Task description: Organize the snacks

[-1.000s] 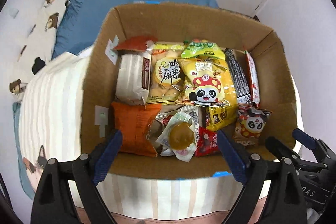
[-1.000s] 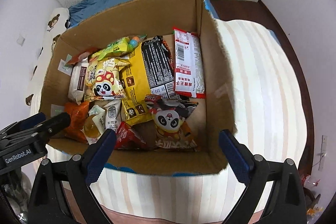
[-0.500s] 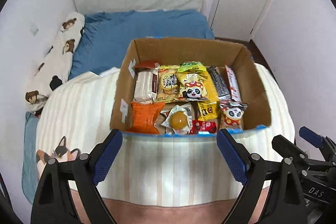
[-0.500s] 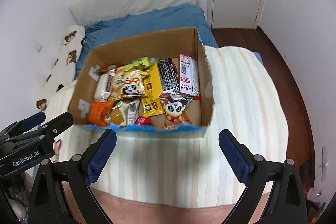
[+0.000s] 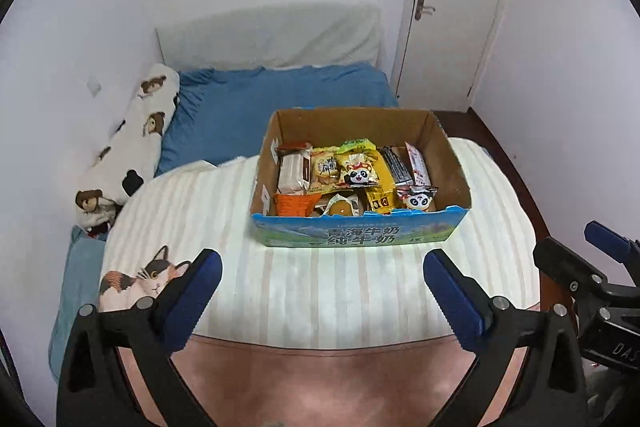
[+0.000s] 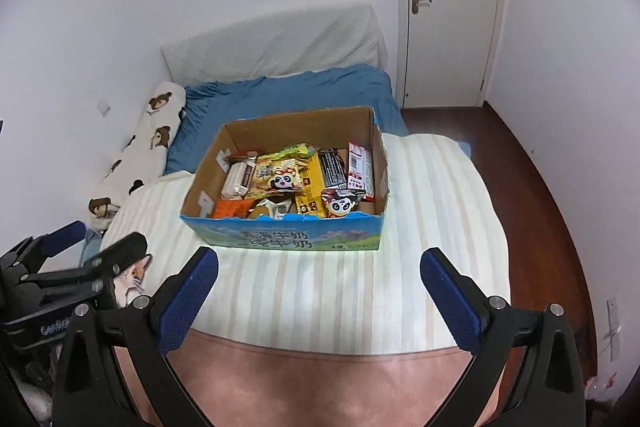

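Observation:
An open cardboard box (image 5: 448, 163) with a blue printed front stands on a striped blanket; it also shows in the right wrist view (image 6: 288, 239). It holds several snack packs: panda packs (image 5: 416, 201), an orange pack (image 5: 294, 205), a white wrapped pack (image 5: 294, 171), a red-and-white pack (image 6: 358, 167). My left gripper (image 5: 320, 291) is open and empty, well in front of the box. My right gripper (image 6: 318, 287) is open and empty, also short of the box.
The striped blanket (image 5: 320, 287) has a cat print (image 5: 140, 275) at its left. A blue sheet (image 5: 256, 103), a bear-print bolster (image 5: 132, 147) and a white headboard cushion lie behind. A closed door (image 6: 448, 7) and dark wooden floor (image 6: 540, 167) are at right.
Both grippers have pulled back and up from right over the box; the box now looks small and far, with its blue front showing. Both stay open and empty.

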Demonstrator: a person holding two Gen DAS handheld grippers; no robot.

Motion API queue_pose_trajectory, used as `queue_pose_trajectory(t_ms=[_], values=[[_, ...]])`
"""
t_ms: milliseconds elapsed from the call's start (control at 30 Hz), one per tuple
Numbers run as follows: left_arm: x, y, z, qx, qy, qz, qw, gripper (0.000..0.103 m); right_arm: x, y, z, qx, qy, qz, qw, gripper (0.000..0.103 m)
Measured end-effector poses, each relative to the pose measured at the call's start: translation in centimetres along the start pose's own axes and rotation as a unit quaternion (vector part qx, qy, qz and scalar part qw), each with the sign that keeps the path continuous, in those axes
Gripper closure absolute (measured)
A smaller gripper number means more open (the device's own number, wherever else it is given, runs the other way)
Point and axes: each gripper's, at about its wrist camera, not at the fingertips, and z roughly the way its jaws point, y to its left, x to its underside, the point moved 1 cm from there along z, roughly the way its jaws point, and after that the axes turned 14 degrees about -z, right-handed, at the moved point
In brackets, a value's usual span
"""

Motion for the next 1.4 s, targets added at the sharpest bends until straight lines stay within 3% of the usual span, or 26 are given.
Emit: queue_pose_trajectory(t_ms=[333, 600, 1400], values=[[1.6, 1.4, -4.9, 0.005, -0.024, -0.015, 0.9996, 0.0, 1.3, 1.4, -5.9, 0.007, -0.032, -0.013, 0.999, 0.0], [2.6, 1.9, -6.7, 0.002, -0.04, -0.013, 0.9991, 0.0, 1.5, 2.3, -8.1, 0.011, -0.047, -0.022, 0.999, 0.0], [-1.7, 0.3, -0.6, -0.044, -0.071, -0.006, 0.9965, 0.0, -1.9, -1.0, -0.4, 0.061, -0.033, 0.011, 0.997, 0.0]])
